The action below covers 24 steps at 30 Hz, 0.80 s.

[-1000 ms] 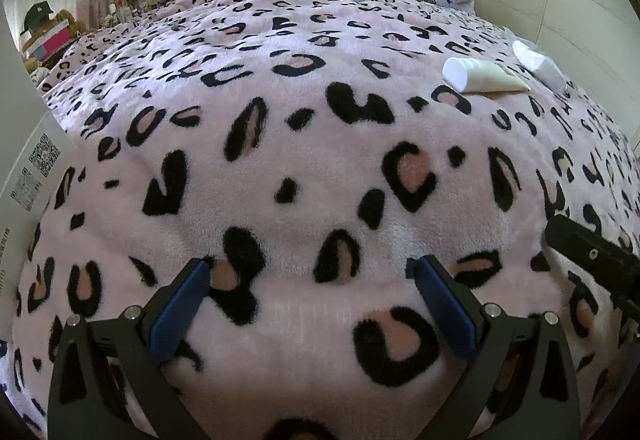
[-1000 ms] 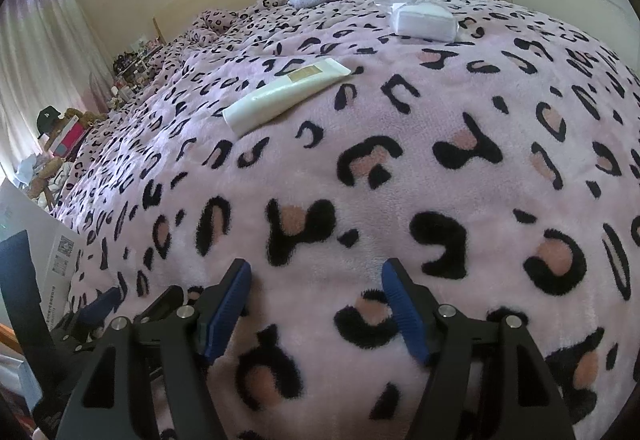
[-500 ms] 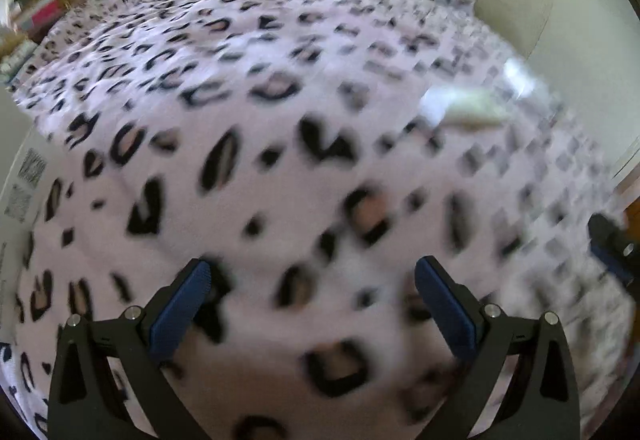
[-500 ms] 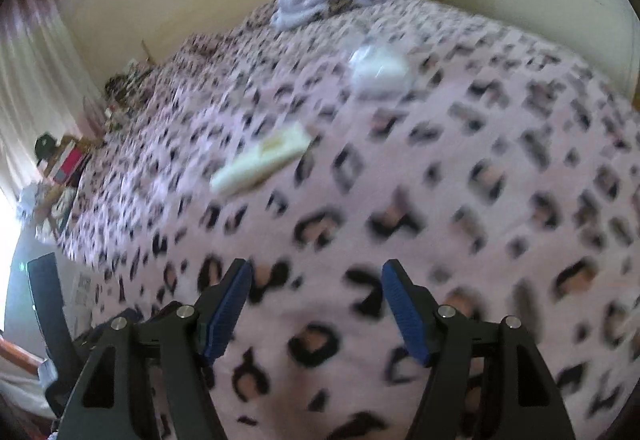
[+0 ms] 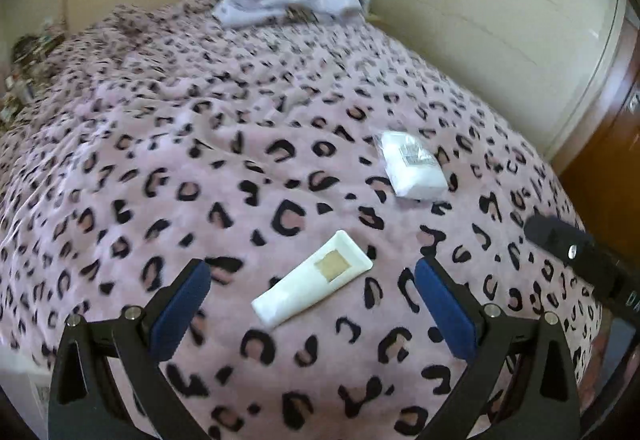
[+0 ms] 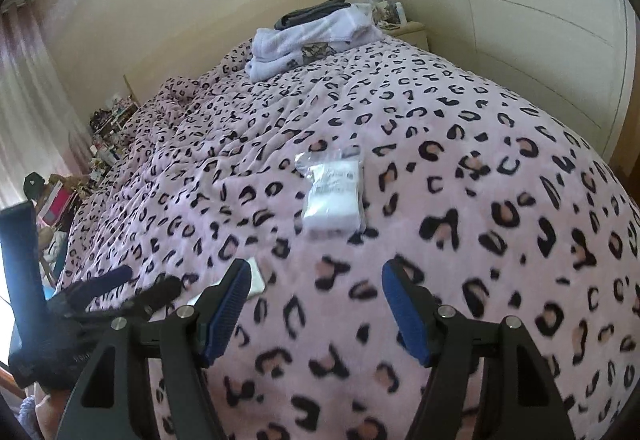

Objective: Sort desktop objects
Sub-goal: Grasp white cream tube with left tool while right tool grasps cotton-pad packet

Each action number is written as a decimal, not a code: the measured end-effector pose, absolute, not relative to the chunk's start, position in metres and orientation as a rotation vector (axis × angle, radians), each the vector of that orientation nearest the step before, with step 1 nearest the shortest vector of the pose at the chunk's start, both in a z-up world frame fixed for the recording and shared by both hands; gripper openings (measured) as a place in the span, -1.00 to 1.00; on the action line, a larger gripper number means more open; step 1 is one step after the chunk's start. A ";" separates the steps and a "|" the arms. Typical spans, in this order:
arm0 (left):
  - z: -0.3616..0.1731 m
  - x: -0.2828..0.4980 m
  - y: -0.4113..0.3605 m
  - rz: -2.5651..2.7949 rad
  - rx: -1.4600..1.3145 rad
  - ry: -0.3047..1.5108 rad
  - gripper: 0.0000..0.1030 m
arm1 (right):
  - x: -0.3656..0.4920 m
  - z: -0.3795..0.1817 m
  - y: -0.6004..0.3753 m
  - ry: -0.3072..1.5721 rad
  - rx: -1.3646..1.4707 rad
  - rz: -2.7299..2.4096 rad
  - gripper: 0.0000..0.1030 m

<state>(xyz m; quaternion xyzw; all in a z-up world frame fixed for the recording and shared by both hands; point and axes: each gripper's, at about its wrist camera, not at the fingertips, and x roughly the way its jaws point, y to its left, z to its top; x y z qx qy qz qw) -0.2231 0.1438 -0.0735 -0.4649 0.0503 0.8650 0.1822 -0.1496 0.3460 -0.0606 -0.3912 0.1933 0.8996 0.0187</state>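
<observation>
A white squeeze tube (image 5: 312, 278) with a tan label lies on the pink leopard-print blanket (image 5: 200, 180), framed between the blue pads of my left gripper (image 5: 312, 300), which hangs open above it with nothing held. A white packet in clear wrap (image 5: 412, 165) rests beyond the tube to the right. In the right wrist view the same packet (image 6: 332, 198) lies ahead of my right gripper (image 6: 316, 304), open and empty above the blanket (image 6: 480, 180). Only the tube's flat end (image 6: 256, 278) shows beside the right gripper's left pad. The left gripper (image 6: 116, 286) appears at lower left.
Folded lavender and dark clothes (image 6: 312, 40) sit at the head of the bed by a small nightstand (image 6: 404, 30). A cream wall (image 5: 500, 32) and a wooden door (image 5: 616, 160) border the right side. Cluttered shelves (image 6: 108, 128) stand at the far left.
Both grippers have risen and swung toward the two white objects; the tube, formerly far right in the left view, now lies between the left gripper's pads. Neither gripper's opening changed.
</observation>
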 end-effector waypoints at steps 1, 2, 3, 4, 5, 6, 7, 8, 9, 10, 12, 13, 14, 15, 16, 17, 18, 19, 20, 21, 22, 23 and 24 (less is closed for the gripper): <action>-0.078 -0.230 0.148 2.422 -1.331 0.157 1.00 | -0.155 -0.062 0.347 0.601 -1.222 2.785 0.36; -0.086 -0.236 0.153 2.399 -1.349 0.187 1.00 | -0.164 -0.063 0.349 0.599 -1.234 2.775 0.36; -0.094 -0.241 0.157 2.377 -1.366 0.216 1.00 | -0.172 -0.065 0.351 0.595 -1.247 2.767 0.36; -0.104 -0.242 0.160 2.366 -1.377 0.245 1.00 | -0.179 -0.067 0.352 0.591 -1.261 2.758 0.36; -0.111 -0.245 0.163 2.351 -1.387 0.270 1.00 | -0.188 -0.070 0.354 0.595 -1.278 2.750 0.36; -0.119 -0.248 0.165 2.337 -1.397 0.296 1.00 | -0.197 -0.072 0.355 0.599 -1.295 2.741 0.36; -0.127 -0.250 0.167 2.323 -1.407 0.319 1.00 | -0.204 -0.075 0.356 0.602 -1.310 2.731 0.36; -0.131 -0.251 0.168 2.315 -1.412 0.323 1.00 | -0.211 -0.078 0.357 0.604 -1.328 2.721 0.36; -0.137 -0.254 0.170 2.301 -1.419 0.332 1.00 | -0.220 -0.083 0.358 0.605 -1.348 2.710 0.36; -0.143 -0.257 0.172 2.288 -1.425 0.340 1.00 | -0.229 -0.087 0.358 0.606 -1.367 2.699 0.36; -0.153 -0.260 0.174 2.273 -1.430 0.377 1.00 | -0.242 -0.093 0.358 0.602 -1.396 2.691 0.36; -0.158 -0.262 0.176 2.265 -1.431 0.399 1.00 | -0.247 -0.096 0.358 0.604 -1.401 2.690 0.36; -0.161 -0.262 0.178 2.259 -1.427 0.417 1.00 | -0.253 -0.098 0.358 0.601 -1.405 2.687 0.36; -0.164 -0.263 0.180 2.253 -1.426 0.428 1.00 | -0.260 -0.101 0.358 0.591 -1.418 2.676 0.36; -0.167 -0.264 0.182 2.248 -1.429 0.438 1.00 | -0.266 -0.104 0.358 0.581 -1.430 2.664 0.36; -0.171 -0.265 0.183 2.242 -1.433 0.447 1.00 | -0.272 -0.107 0.357 0.573 -1.445 2.650 0.36; -0.174 -0.265 0.184 2.238 -1.437 0.449 1.00 | -0.278 -0.111 0.357 0.567 -1.463 2.635 0.36; -0.178 -0.265 0.185 2.235 -1.441 0.451 1.00 | -0.284 -0.117 0.356 0.566 -1.489 2.621 0.36; -0.180 -0.265 0.186 2.238 -1.438 0.455 1.00 | -0.289 -0.121 0.355 0.571 -1.511 2.612 0.36; -0.183 -0.265 0.186 2.240 -1.435 0.459 1.00 | -0.293 -0.126 0.354 0.575 -1.529 2.607 0.36; -0.184 -0.265 0.187 2.245 -1.430 0.463 1.00 | -0.296 -0.129 0.352 0.564 -1.540 2.601 0.36; -0.185 -0.264 0.187 2.249 -1.423 0.471 1.00 | -0.299 -0.133 0.350 0.541 -1.547 2.594 0.36; -0.185 -0.263 0.188 2.256 -1.412 0.479 1.00 | -0.301 -0.137 0.348 0.529 -1.555 2.590 0.36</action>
